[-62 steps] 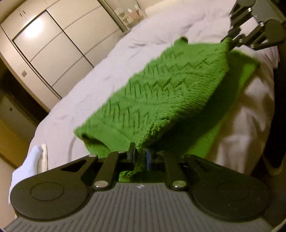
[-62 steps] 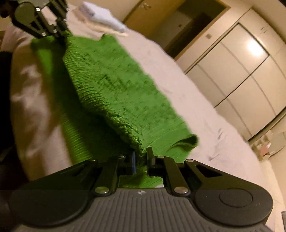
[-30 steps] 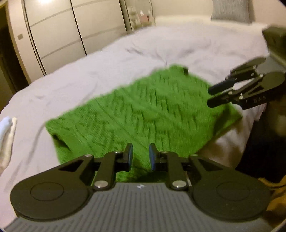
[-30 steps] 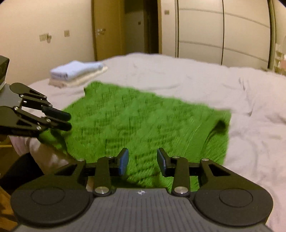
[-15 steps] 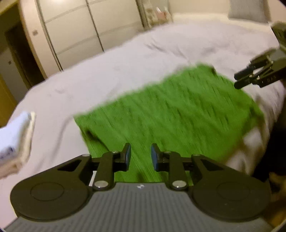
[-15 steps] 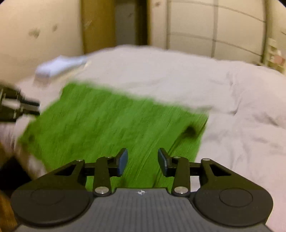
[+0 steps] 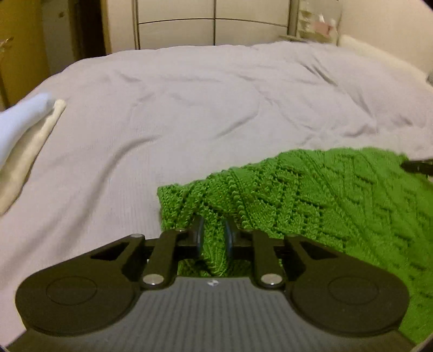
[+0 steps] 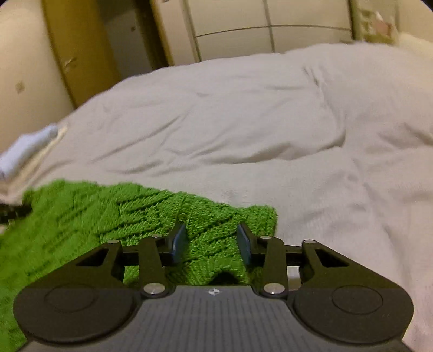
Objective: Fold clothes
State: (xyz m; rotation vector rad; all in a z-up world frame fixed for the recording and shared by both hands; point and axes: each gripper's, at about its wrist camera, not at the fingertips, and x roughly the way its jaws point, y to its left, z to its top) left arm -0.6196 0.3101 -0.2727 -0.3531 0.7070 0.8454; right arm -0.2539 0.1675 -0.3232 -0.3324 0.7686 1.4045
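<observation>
Surroundings: We see a wide bed [image 7: 189, 108] under a pale, wrinkled cover, with a cupboard wall [image 7: 213, 24] of pale panelled doors behind it and a dark doorway [image 7: 86, 29] to the left.
Folded pile: A white and cream stack of folded laundry [image 7: 24, 135] lies at the bed's left edge, well apart from our work; the right wrist view shows it too, blurred [image 8: 29, 151].
Sweater: The green knitted sweater [image 7: 338, 195] lies on the near edge of the bed, its far edge raised in soft ridges.
Left tool: Our left tool [image 7: 213, 235] sits over the sweater's left corner, its jaws narrow and closing, with a bunched fold of green knit standing between them and filling the gap.
Right tool: Our right tool [image 8: 212, 241] is at the sweater's right corner [image 8: 259, 219], jaws wider and closing, knit lying between them but the pads apart from it.
In the way: Nothing stands between either tool and the knit; each view catches only the other tool's dark fingertip at its side edge.
Change: A second ago both tools hovered with empty jaws above the flat sweater; now we have spread to its two corners and come down onto the knit.
</observation>
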